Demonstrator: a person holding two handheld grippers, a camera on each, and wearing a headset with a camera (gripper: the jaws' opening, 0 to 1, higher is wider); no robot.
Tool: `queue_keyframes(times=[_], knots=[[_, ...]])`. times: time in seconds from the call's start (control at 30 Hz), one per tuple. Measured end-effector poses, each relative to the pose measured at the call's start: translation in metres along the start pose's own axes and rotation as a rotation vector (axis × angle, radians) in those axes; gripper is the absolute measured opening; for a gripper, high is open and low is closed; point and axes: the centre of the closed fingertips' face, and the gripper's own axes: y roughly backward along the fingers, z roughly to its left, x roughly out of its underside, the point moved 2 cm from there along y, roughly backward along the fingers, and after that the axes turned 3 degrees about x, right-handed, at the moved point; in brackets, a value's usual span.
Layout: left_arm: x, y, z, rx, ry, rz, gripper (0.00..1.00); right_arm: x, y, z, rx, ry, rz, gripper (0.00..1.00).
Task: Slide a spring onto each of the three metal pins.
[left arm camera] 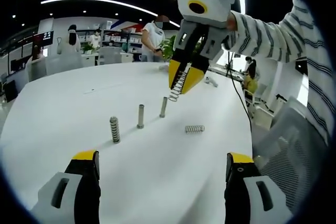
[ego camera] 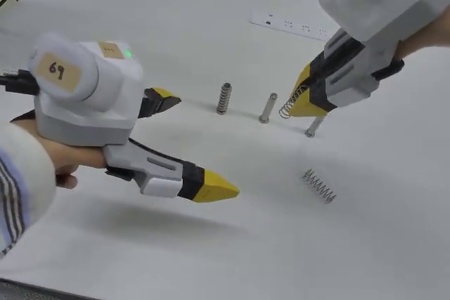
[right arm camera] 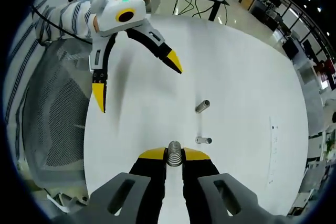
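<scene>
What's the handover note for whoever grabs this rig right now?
Left gripper: open, empty, hovering over the table.
Right gripper: fingers shut on the held spring, tilted, close to the bare pins, not yet on one.
Done: sprung pin has its spring on.
Left: middle pin and end pin are bare; the loose spring lies flat on the table in front of them.

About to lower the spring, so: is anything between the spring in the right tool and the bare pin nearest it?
Nothing visible. The spring in the right tool hangs close to that pin, only air between. The left tool and loose spring sit off to the sides.
</scene>
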Motion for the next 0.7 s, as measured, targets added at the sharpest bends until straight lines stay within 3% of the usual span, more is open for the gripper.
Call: queue_keyframes(times=[0.27,0.7], knots=[[0.005,-0.003,-0.001,-0.003,0.005,0.019,0.98,-0.003,-0.006,-0.021,0.001,0.028,0.022,0.08],[0.004,-0.002,0.005,-0.015,0.010,0.008,0.98,0.000,-0.018,-0.046,-0.004,0.047,0.057,0.08]])
